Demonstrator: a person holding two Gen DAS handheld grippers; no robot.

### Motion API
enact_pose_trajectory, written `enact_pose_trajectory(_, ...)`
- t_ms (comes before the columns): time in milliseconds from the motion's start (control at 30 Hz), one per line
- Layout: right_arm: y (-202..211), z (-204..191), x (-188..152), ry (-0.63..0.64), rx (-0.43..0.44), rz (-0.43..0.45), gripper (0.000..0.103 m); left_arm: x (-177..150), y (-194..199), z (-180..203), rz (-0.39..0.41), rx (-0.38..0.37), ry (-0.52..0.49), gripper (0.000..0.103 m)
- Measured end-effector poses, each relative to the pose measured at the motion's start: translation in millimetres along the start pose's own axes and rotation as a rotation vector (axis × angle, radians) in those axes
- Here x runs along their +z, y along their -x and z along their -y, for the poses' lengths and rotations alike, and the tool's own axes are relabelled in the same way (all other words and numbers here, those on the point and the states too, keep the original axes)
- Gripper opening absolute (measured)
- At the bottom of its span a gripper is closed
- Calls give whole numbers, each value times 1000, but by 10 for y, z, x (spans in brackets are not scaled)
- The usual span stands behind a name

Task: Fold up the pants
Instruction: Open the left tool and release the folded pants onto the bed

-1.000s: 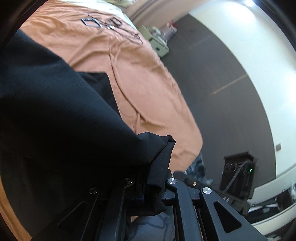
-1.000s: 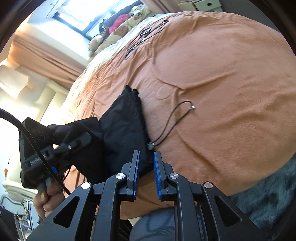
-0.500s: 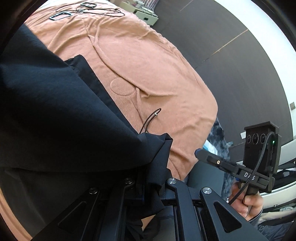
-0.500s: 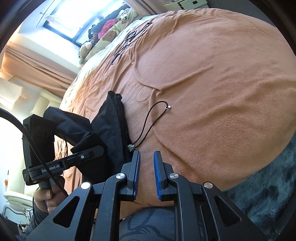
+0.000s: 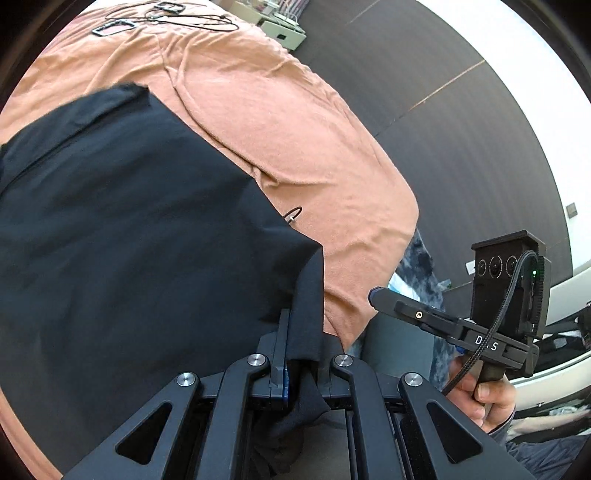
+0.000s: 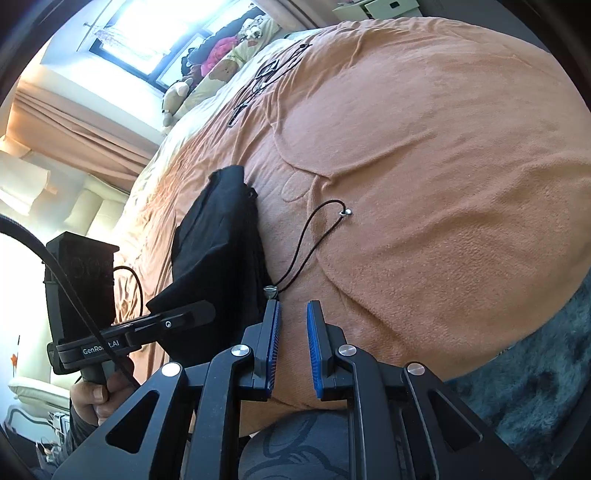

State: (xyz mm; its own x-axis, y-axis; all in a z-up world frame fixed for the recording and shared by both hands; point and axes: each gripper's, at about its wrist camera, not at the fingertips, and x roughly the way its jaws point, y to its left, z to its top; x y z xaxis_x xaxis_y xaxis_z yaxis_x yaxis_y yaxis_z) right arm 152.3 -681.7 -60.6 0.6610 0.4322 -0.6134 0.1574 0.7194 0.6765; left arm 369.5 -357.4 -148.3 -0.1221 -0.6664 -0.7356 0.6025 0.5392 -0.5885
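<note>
L gripper: jaws clenched on a corner of the black pants; cloth bunched between the blue pads and trailing down behind the linkage. Pants spread up and left from the jaws, filling the left half of the L wrist view, far hem corner lying on the orange bedspread. Seen from the R wrist cam, this gripper sits at left with the pants draped over its tip; person's L hand wrapped round the handle, cable looping off the camera block.

R gripper: jaws released, gap between the blue pads, nothing in them. Tips hover just near of the waist edge of the pants, the left pad just below a metal cord end. Drawcord runs from the pants out over the bedspread, far metal tip resting on it. From the L wrist cam, the R gripper shows at right, pointing left toward the bed edge, R hand gripping the handle.

Surrounds: drawcord loop peeks past the pants edge. Cables and buckles far on bed. Soft toys at far window. Grey rug near right. Dark floor right of bed.
</note>
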Motion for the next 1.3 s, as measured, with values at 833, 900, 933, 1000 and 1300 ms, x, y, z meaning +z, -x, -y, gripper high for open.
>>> enact_pose_trajectory(833,-441,-266,17,-12,139,-54,46,-527,531,-470,140,-35,166,54)
enact_pose_trajectory(900,-443,-248,30,-27,148,-38,46,-594,586,-583,156,-18,195,54)
enact_pose_trajectory(933,-445,-248,47,-29,152,-31,46,-625,611,-633,163,-2,206,54)
enact_pose_trajectory(1000,-472,-271,46,-13,135,-32,46,-695,688,-779,174,23,233,54)
enact_pose_trajectory(1300,-745,-347,-132,53,39,-121,0,-914,885,-1154,236,99,358,54)
